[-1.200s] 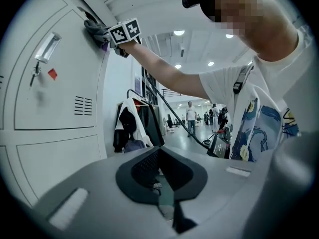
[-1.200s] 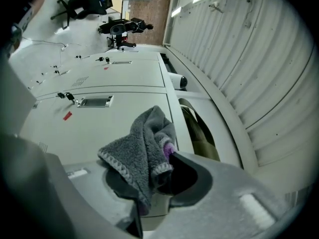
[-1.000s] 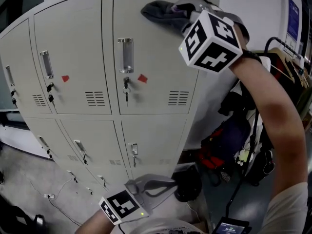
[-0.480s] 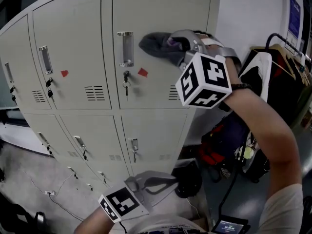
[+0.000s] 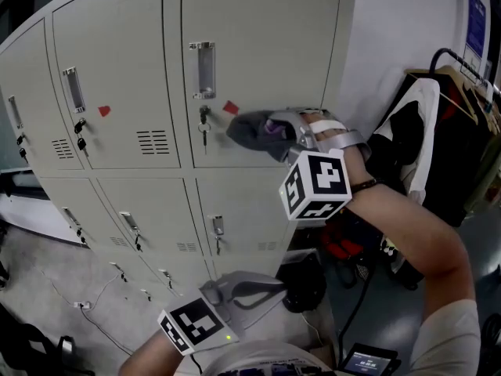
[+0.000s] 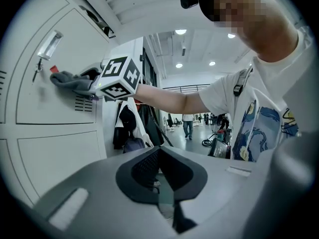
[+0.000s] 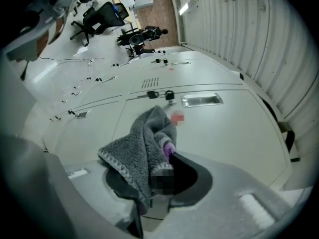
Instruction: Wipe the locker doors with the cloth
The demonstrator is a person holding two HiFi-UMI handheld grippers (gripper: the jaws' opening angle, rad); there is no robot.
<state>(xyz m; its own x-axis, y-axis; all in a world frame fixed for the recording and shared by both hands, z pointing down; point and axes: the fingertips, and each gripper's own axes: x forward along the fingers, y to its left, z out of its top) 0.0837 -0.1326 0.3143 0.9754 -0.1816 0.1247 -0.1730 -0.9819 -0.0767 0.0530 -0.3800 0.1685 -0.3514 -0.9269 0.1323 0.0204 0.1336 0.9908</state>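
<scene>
The right gripper (image 5: 275, 130) is clamping a grey, fleecy cloth (image 5: 252, 133), bunched up, with a purple patch showing at the jaws. It is pressing the cloth against the lower part of the upper locker door (image 5: 258, 37) at frame centre, just right of the key (image 5: 203, 121) and below the red sticker (image 5: 230, 107). One second earlier the cloth was lying near the door's top edge, so it is travelling downward. The left gripper (image 5: 266, 290) is idling at lower centre, its jaws apparently meeting on nothing.

Reaches right arm (image 5: 423, 233) forward and up from the lower right, elbow bent, forearm bare. Clamps right gripper (image 5: 280, 128) on cloth (image 5: 249, 131), marker cube turned toward the head. Holds left gripper (image 5: 262, 290) low by the torso, jaws pressed together, left arm (image 5: 149, 356) tucked in.
</scene>
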